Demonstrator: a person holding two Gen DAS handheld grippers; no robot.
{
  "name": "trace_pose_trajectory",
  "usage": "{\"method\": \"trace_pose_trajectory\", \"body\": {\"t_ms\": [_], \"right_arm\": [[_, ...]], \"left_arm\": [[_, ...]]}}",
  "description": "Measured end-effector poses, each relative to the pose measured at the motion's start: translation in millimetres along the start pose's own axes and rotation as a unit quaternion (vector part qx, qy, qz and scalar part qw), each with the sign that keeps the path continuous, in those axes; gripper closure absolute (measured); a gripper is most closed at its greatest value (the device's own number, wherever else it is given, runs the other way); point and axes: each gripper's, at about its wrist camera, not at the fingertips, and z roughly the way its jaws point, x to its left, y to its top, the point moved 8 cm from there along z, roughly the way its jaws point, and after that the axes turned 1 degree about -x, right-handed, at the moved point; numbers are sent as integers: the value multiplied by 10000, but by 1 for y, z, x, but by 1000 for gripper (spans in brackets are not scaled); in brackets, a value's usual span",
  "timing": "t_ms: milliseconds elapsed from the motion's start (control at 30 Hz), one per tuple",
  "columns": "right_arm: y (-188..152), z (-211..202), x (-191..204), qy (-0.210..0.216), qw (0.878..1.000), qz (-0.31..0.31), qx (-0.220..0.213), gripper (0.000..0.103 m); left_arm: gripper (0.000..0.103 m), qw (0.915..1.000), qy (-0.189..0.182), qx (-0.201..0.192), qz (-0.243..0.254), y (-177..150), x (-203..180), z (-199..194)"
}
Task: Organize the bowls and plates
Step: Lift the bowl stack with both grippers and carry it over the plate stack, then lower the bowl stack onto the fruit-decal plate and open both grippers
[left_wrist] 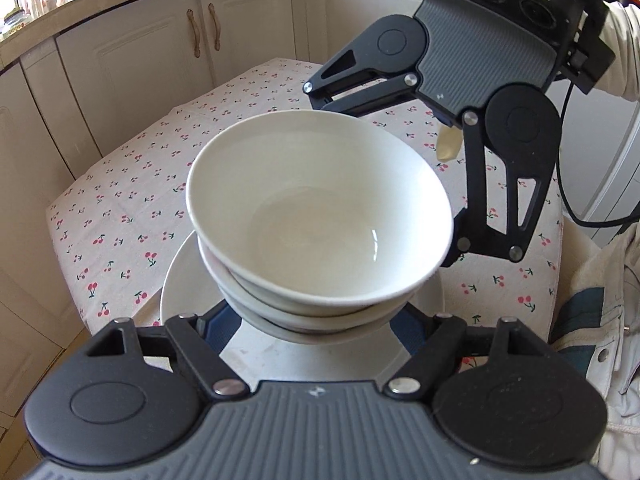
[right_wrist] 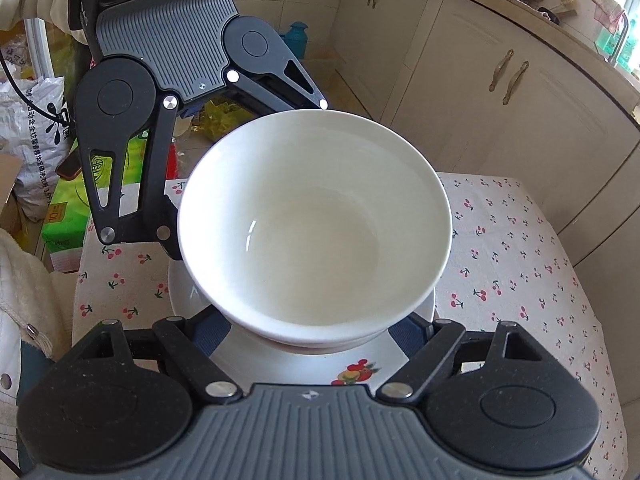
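Observation:
A stack of white bowls (left_wrist: 320, 216) sits on a white plate (left_wrist: 176, 280) on the cherry-print tablecloth (left_wrist: 132, 200). The top bowl tilts slightly. The same stack (right_wrist: 316, 220) and plate (right_wrist: 280, 364), with a fruit picture, show in the right wrist view. My left gripper (left_wrist: 316, 320) is spread wide around the near side of the stack's base. My right gripper (right_wrist: 316, 328) is spread wide around the opposite side; it also shows in the left wrist view (left_wrist: 384, 184). All fingertips are hidden behind the bowls, so contact cannot be judged.
Cream kitchen cabinets (left_wrist: 200, 32) stand behind the table. Bags and a green box (right_wrist: 68, 200) lie on the floor beyond the table's edge. A person's sleeve and jacket (left_wrist: 600, 300) are at the right.

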Motion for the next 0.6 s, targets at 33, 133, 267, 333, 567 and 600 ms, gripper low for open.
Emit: {"method": "trace_pose_trajectory", "body": {"t_ms": [33, 133, 267, 333, 567, 600], "right_arm": [[3, 4, -1, 8, 10000, 0, 21, 15], [5, 11, -1, 20, 10000, 4, 67, 15], [7, 18, -5, 60, 9999, 47, 107, 15], [7, 17, -3, 89, 9999, 81, 97, 15], [5, 20, -5, 111, 9996, 257, 99, 14], [5, 20, -5, 106, 9995, 287, 101, 14]], "left_arm": [[23, 10000, -10, 10, -22, -1, 1, 0], [23, 10000, -19, 21, -60, -5, 4, 0], [23, 9999, -61, -3, -138, -11, 9, 1], [23, 9999, -65, -8, -155, -12, 10, 1], [22, 9999, 33, -82, -125, -13, 7, -2], [21, 9998, 49, -105, -130, -12, 6, -4]]}}
